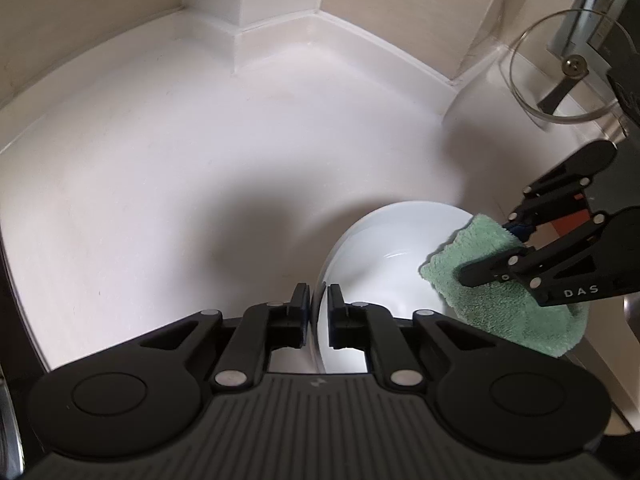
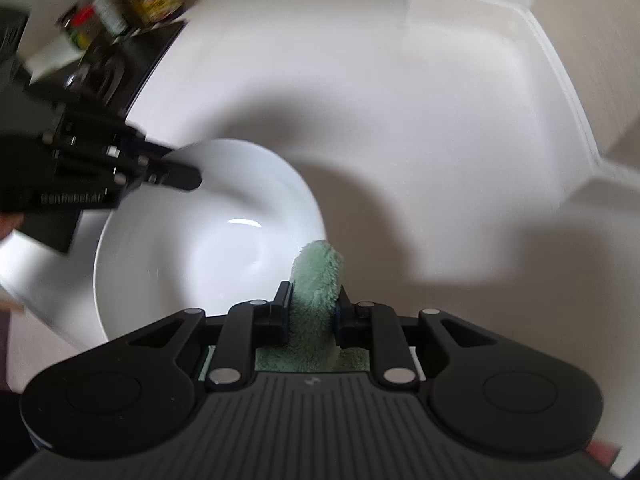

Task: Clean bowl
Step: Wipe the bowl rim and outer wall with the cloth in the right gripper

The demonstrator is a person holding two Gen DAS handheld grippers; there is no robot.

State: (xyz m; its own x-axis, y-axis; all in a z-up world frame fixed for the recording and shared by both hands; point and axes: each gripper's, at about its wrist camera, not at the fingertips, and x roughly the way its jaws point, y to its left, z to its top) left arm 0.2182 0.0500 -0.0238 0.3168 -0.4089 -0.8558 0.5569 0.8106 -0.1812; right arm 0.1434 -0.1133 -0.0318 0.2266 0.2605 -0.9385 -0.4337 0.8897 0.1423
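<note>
A white bowl [image 1: 384, 256] stands on the white counter [image 1: 180, 152]. My left gripper [image 1: 317, 308] is shut on its near rim, one finger inside the bowl and one outside. In the right wrist view the same bowl [image 2: 192, 248] fills the left centre, and the left gripper [image 2: 182, 164] clamps its far left rim. My right gripper [image 2: 313, 300] is shut on a folded green cloth [image 2: 318, 272], whose tip hangs just over the bowl's right rim. From the left wrist, the right gripper [image 1: 488, 246] and its green cloth [image 1: 508, 300] sit over the bowl's right side.
A glass lid [image 1: 568, 68] leans at the back right beside a metal fixture. Blurred bottles and jars [image 2: 120, 4] stand by a dark hob [image 2: 120, 64] at the counter's far left. The counter ends at a white wall corner [image 1: 248, 8].
</note>
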